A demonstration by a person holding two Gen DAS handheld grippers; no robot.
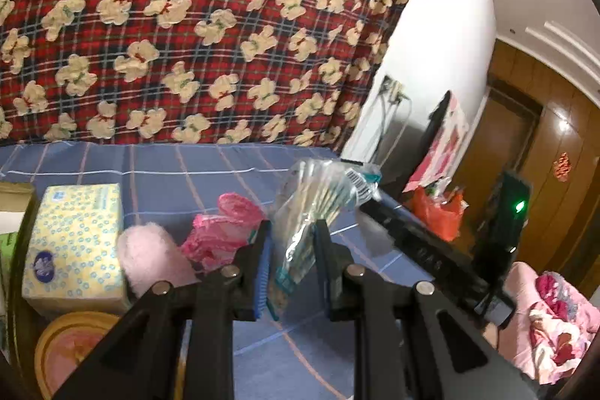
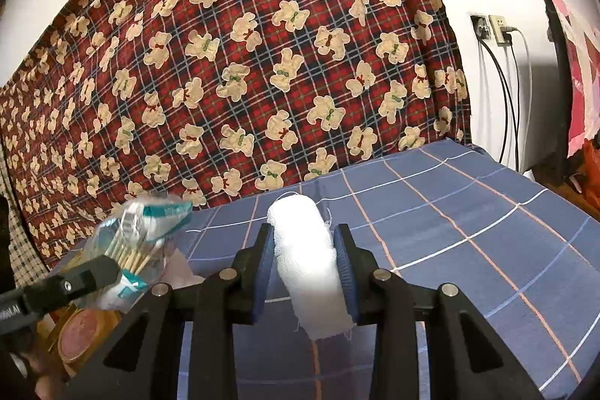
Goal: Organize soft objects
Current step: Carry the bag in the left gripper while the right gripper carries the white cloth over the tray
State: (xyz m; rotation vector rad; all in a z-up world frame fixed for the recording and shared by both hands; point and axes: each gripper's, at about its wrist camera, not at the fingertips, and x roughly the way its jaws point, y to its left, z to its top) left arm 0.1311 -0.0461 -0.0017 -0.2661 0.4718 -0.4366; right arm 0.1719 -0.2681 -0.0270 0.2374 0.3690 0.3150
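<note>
A clear plastic bag of cotton swabs [image 1: 318, 190] with a teal header stands between the blue pads of my left gripper [image 1: 292, 225], which is shut on its lower part and holds it above the bed. From the right wrist view the same bag [image 2: 138, 235] hangs at the left in the left gripper [image 2: 101, 268]. My right gripper [image 2: 303, 229] is shut on a white gauze roll [image 2: 307, 257], which pokes out past both ends of the pads. The black body of the right tool [image 1: 420, 242] crosses just right of the bag.
A yellow tissue box [image 1: 75, 242], a pink fluffy item [image 1: 150, 257], a pink plastic bag [image 1: 221, 231] and a round tin [image 1: 71, 343] lie at the left on the blue checked sheet [image 2: 468, 231]. A bear-print plaid blanket [image 1: 187, 25] rises behind. Cables [image 2: 502, 81] hang at the right.
</note>
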